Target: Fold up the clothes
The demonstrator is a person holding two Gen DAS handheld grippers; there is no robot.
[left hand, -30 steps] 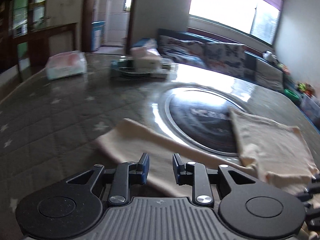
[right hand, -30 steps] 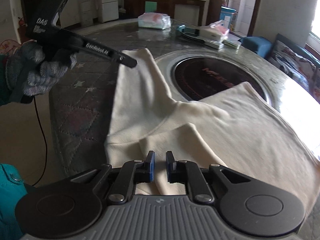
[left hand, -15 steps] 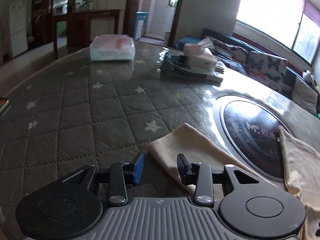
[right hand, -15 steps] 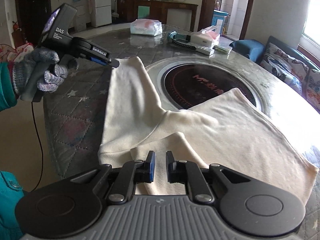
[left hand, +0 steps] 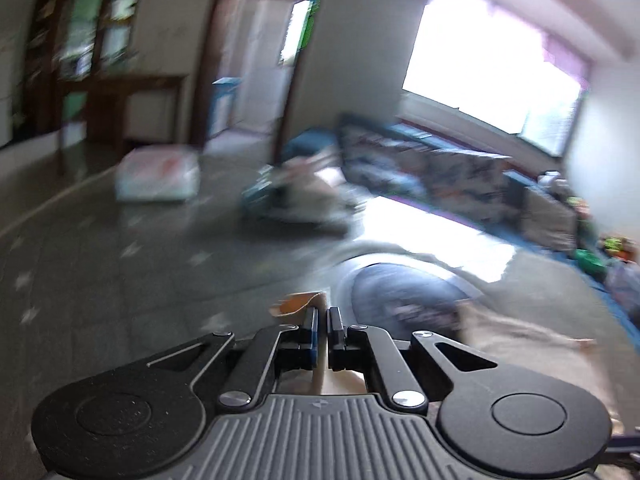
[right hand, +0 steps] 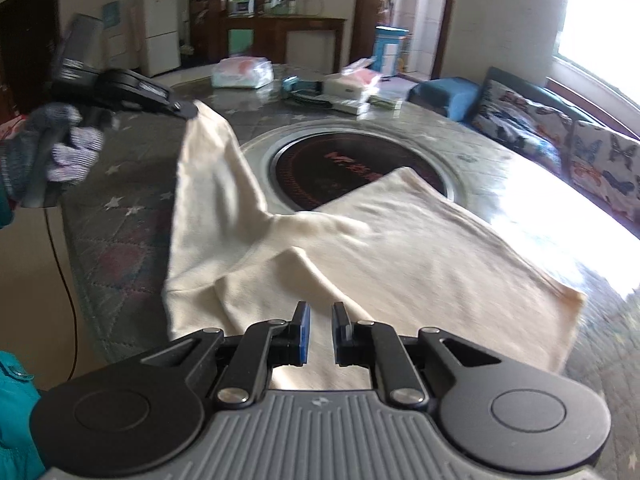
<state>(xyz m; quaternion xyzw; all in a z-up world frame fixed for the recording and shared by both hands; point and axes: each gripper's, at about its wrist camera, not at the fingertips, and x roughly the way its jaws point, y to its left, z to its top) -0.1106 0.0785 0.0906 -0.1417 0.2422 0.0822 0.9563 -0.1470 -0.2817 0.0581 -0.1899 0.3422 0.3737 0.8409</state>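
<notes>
- The cream garment [right hand: 400, 248] lies spread over the near part of the round table [right hand: 132, 216]; one sleeve end rises off the tabletop to the left, and one corner covers the edge of the dark round cooktop [right hand: 352, 168] set in the table's middle
- The left gripper [left hand: 323, 320] is clenched on that sleeve end; in its own blurred view a bit of cloth pokes out past the nearly closed fingertips; in the right wrist view the same tool sits in a grey knitted glove [right hand: 60, 152], with the sleeve hanging from its tip
- The right gripper [right hand: 320, 322] hovers over the near fold of the garment; its jaws stand apart with cloth showing in the gap below; nothing is pinched
- Beyond the cooktop lie a white plastic packet [right hand: 242, 72], a tissue box [right hand: 352, 82] and some flat clutter beside it; all well apart from the garment
- A sofa with butterfly-print cushions [right hand: 560, 132] runs along the right under a bright window; a white fridge [right hand: 160, 28] and a dark cabinet stand at the far wall
- A teal sleeve [right hand: 16, 420] shows at the bottom left; a thin cable hangs down beside the table edge
</notes>
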